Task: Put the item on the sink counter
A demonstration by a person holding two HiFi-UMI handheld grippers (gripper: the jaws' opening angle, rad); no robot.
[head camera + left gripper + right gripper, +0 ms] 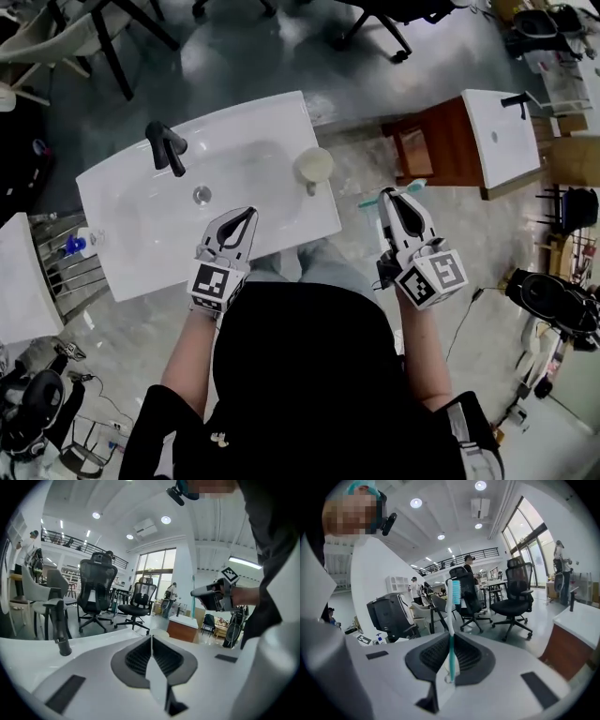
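Observation:
A white sink counter [281,220] with a black faucet [165,148] and a cream cup [314,165] lies in front of me. My left gripper [249,214] hovers over the counter's front edge, shut, with nothing between its jaws [151,641]. My right gripper [387,196] is to the right of the counter, above the floor. It is shut on a teal-and-white toothbrush [451,625], which stands upright between the jaws with its blue bristles on top. In the left gripper view the faucet [60,630] stands at the left and the right gripper [211,596] shows at the right.
A second white sink on a wooden cabinet [502,136] stands at the right. A wire rack with a blue-capped bottle [75,246] sits left of the counter. Office chairs [96,590] stand beyond the sink. Cables and gear lie on the floor around me.

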